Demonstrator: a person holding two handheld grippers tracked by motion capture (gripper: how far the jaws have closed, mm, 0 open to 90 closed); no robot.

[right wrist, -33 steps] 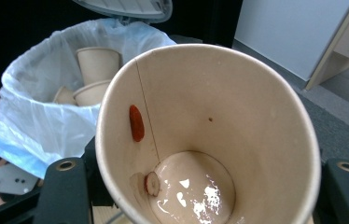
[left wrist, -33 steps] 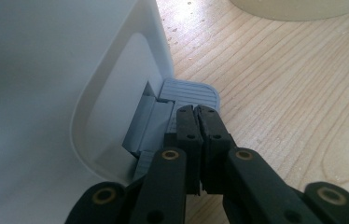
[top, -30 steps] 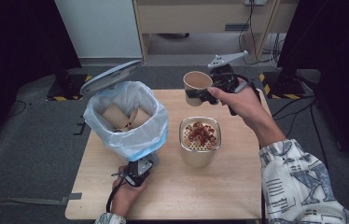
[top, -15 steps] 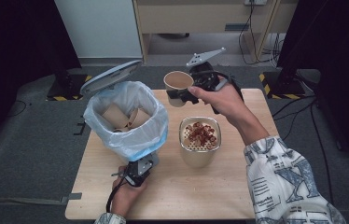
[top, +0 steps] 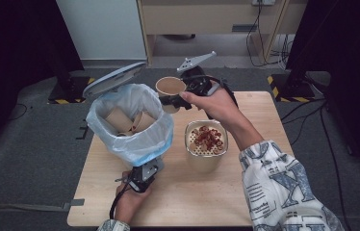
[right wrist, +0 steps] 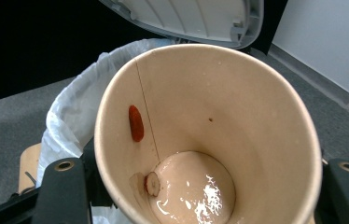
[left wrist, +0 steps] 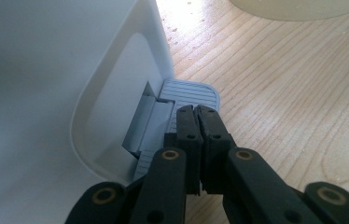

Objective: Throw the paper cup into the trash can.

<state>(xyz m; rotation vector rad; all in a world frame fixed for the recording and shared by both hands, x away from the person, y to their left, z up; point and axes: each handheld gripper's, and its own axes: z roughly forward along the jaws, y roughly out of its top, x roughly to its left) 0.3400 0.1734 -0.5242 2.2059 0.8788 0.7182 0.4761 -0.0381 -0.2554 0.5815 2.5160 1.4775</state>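
Observation:
In the high view my right gripper [top: 177, 100] is shut on a brown paper cup [top: 171, 86], held in the air at the right rim of a pedal bin [top: 120, 144]. The right gripper view looks into the cup [right wrist: 238, 116]: wet residue at the bottom, a red bit [right wrist: 136, 122] stuck to the wall and a small slice [right wrist: 152, 183]. My left gripper [top: 142, 177] is at the bin's foot, and in its own view it [left wrist: 197, 112] is shut, jaws resting on the grey ribbed pedal [left wrist: 189, 94]. The lid [top: 113, 79] stands open.
The bin's pale blue bag [top: 135, 144] holds several used paper cups [top: 120, 119]. A beige container with a strainer top [top: 206, 142] carrying red scraps stands on the wooden table [top: 264, 125], right of the bin. Grey floor and dark stands surround the table.
My right gripper has carried the cup to the left, from behind the strainer container to the bin's rim. The left gripper has stayed on the pedal, and the lid stays up.

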